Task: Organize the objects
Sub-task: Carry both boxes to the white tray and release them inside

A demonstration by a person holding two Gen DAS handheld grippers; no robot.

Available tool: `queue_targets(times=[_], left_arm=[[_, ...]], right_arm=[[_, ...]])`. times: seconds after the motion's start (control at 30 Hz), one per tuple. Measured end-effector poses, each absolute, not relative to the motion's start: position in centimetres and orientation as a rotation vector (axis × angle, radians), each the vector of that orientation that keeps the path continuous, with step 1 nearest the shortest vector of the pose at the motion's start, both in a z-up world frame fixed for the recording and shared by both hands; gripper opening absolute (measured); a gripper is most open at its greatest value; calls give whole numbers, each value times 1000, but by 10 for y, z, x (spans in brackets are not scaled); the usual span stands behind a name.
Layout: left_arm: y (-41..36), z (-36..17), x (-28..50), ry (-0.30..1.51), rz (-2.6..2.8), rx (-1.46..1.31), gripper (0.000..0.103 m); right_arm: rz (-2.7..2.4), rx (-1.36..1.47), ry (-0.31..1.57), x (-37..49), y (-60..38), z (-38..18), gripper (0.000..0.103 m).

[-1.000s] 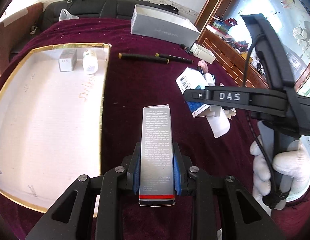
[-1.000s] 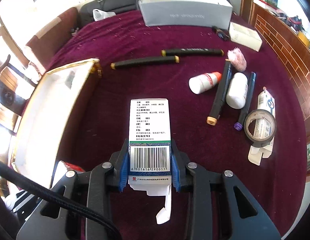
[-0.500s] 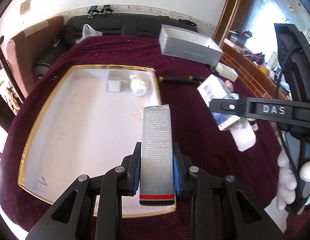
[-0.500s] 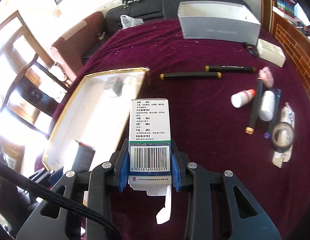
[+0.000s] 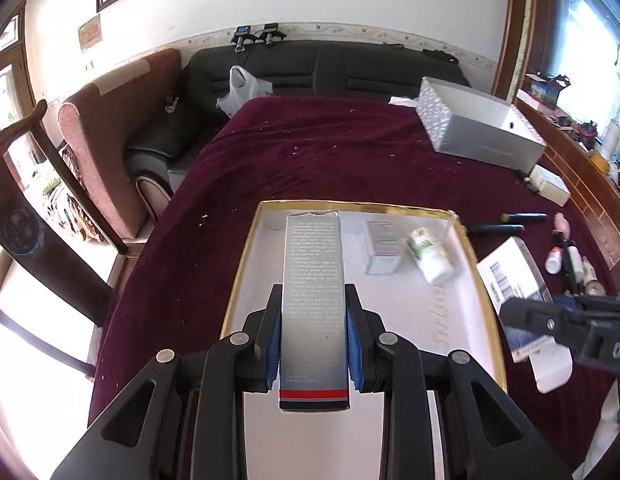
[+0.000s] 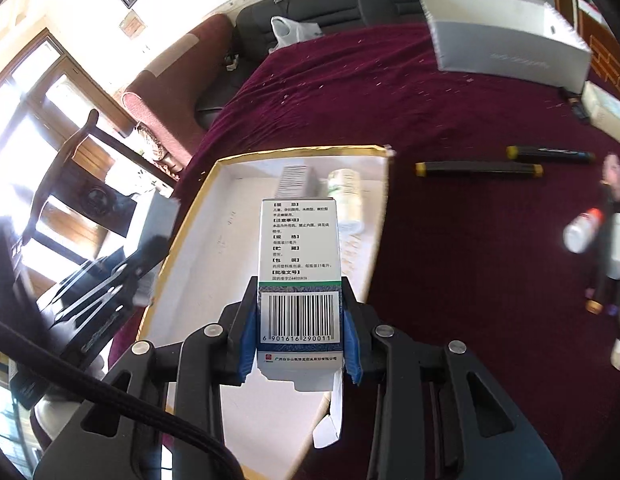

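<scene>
Both held boxes now over the gold-rimmed tray [image 5: 486, 304], formerly beside it.

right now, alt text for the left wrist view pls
The left gripper clamps a tall grey box above a gold-rimmed white tray on a maroon cloth. A small box and white bottle lie in the tray's far end.

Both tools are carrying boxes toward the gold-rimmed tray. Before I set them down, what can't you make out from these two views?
- Tray near edge: hidden behind the left tool and its silver box in the left view.
- Small box and white bottle in the tray: motion-blurred in the right view, labels unreadable.
- Barcode box: its front face is unseen in the right tool.
- Items at the right edge: blurred, partly cropped.
</scene>
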State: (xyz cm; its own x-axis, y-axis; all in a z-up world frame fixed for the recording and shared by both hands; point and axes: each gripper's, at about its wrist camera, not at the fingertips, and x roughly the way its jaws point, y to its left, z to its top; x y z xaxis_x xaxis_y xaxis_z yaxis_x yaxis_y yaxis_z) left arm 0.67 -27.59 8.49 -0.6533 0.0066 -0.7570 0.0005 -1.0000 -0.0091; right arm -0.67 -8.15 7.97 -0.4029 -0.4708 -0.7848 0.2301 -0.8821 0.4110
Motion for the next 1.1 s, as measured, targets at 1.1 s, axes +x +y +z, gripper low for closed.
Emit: queue_targets(times=[1.1], left_arm=[[-318,22,-92,-181,2740,-1507,23]], right_arm=[[-2147,1494,-581,-106,-163,29,33]])
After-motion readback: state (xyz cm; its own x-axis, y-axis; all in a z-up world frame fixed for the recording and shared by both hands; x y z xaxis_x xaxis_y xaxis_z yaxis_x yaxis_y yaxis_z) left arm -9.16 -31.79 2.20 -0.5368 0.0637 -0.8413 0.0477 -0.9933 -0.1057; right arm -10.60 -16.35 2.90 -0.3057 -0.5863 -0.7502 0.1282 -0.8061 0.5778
